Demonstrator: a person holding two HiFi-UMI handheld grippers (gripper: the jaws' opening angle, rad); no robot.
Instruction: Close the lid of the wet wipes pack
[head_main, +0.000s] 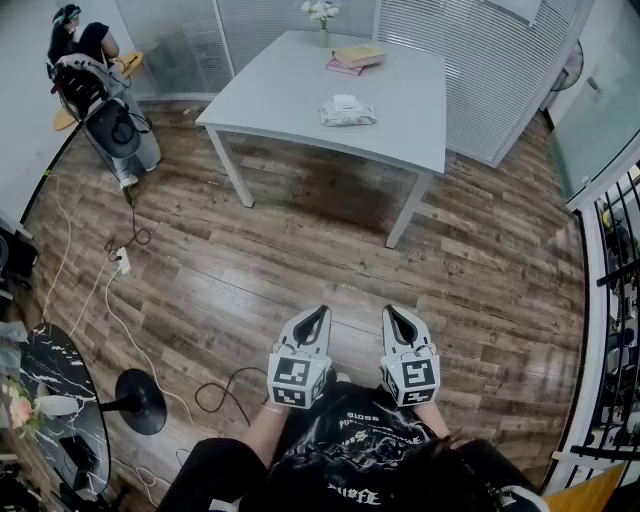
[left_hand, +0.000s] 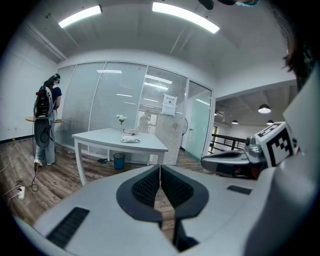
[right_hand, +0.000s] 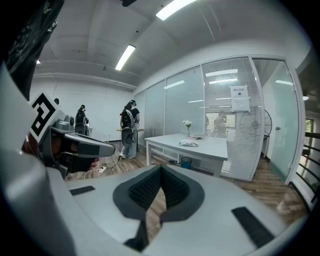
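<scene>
The wet wipes pack (head_main: 347, 111) lies on the white table (head_main: 290, 90) far ahead, its lid raised; it also shows small in the left gripper view as the pack (left_hand: 130, 140) and in the right gripper view as the pack (right_hand: 189, 143). My left gripper (head_main: 318, 314) and right gripper (head_main: 393, 313) are held side by side close to my body, well short of the table. Both are shut with nothing between the pads. In its own view the left gripper (left_hand: 160, 169) has its tips touching; the right gripper (right_hand: 160, 171) looks the same.
Books (head_main: 352, 58) and a small flower vase (head_main: 322, 18) stand at the table's far side. Cables (head_main: 115, 300) and a black round stand base (head_main: 141, 401) lie on the wooden floor at left. A person (head_main: 85, 45) stands at far left. A blue bin (left_hand: 119, 161) sits under the table.
</scene>
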